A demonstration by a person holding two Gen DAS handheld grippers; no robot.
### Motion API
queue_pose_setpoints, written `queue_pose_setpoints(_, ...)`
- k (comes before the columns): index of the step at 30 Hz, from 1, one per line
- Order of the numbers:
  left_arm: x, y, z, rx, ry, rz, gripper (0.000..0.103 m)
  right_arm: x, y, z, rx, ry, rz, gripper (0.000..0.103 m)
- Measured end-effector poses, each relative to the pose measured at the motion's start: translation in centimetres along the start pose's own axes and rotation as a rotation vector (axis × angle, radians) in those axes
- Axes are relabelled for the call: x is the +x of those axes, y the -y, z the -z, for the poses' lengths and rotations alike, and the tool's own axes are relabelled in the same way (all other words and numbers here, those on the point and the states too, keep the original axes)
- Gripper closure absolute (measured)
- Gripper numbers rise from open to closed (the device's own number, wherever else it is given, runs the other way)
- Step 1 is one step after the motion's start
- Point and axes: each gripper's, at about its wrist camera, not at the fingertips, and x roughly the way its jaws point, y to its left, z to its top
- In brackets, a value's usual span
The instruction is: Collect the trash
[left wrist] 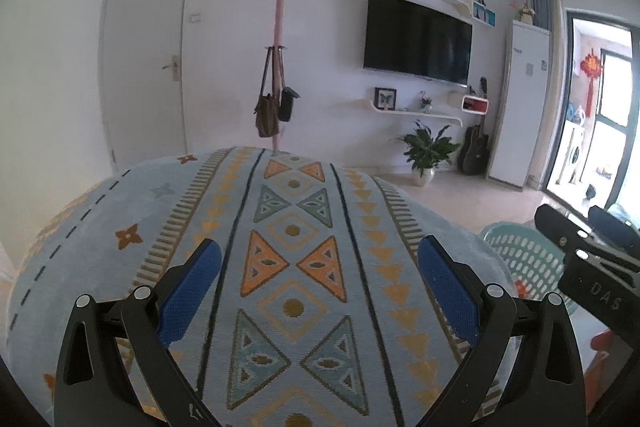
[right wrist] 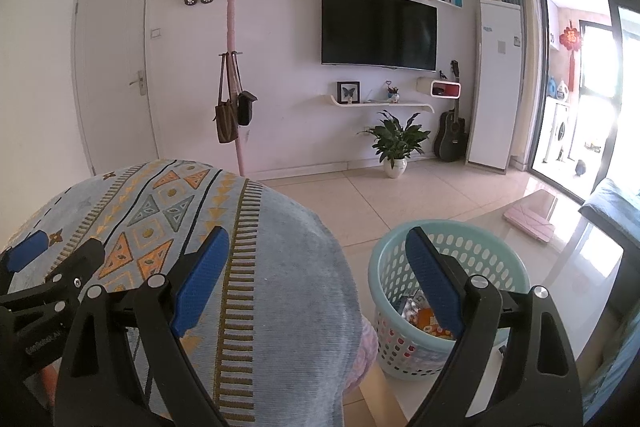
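A pale green perforated basket stands on the tiled floor at the lower right of the right wrist view, with several wrappers and an orange packet in its bottom. My right gripper is open over the patterned blanket, its right finger crossing in front of the basket's rim; nothing lies between its blue pads. My left gripper is open too, hovering over the middle of the blanket, empty. The basket shows at the right edge of the left wrist view, behind the other gripper's black body.
The blanket covers a rounded seat edge that fills the lower left. A glass table with a pink tablet case stands to the right. A coat stand, potted plant and guitar line the far wall.
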Motion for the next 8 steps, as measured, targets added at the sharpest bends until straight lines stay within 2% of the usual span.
queue_pose_setpoints(5,-0.02,0.49,-0.07,0.001,-0.026,0.050,0.008,-0.14,0.36,-0.14,0.006,0.001,0.014,0.018)
queue_pose_setpoints(8,-0.16,0.88,-0.17,0.010,-0.020,0.052,0.008,-0.07,0.76,-0.19,0.014,-0.006,0.022,0.018)
